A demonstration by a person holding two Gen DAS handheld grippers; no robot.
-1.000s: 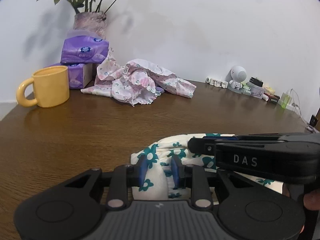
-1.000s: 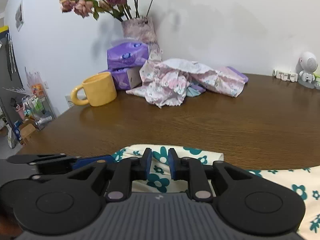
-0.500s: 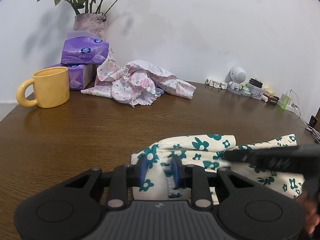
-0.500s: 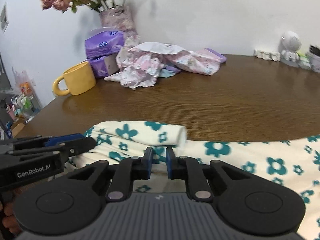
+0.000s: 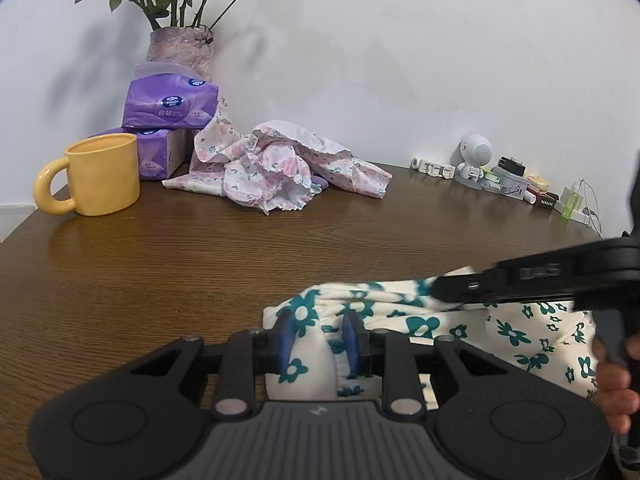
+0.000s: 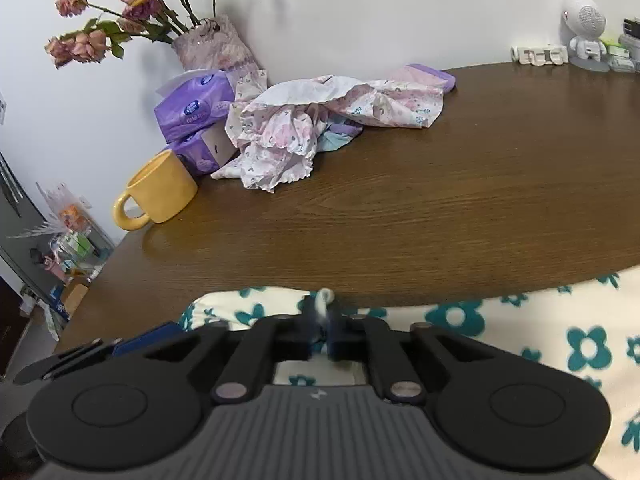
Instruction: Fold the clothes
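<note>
A cream garment with teal flowers [image 5: 420,322] lies at the near edge of the brown table [image 5: 160,264]. My left gripper [image 5: 318,328] is shut on its bunched left end, blue pads pressing a thick wad of cloth. My right gripper [image 5: 440,290] comes in from the right, held by a hand, its tips on the garment's upper edge. In the right wrist view the right gripper [image 6: 320,320] is shut on a thin raised fold of the garment [image 6: 460,316], slightly blurred. The left gripper [image 6: 160,334] shows at the lower left of that view.
At the back stand a yellow mug [image 5: 104,176], two purple tissue packs [image 5: 170,106], a vase of dried roses [image 5: 180,46] and a crumpled pile of pink floral clothes [image 5: 276,176]. A small white robot figure [image 5: 476,160] and small items line the far right edge.
My right gripper has slid to the right, away from the left one, and its jaws have shut on a fold of the garment. More of the garment now shows spread out. The left gripper kept still.
</note>
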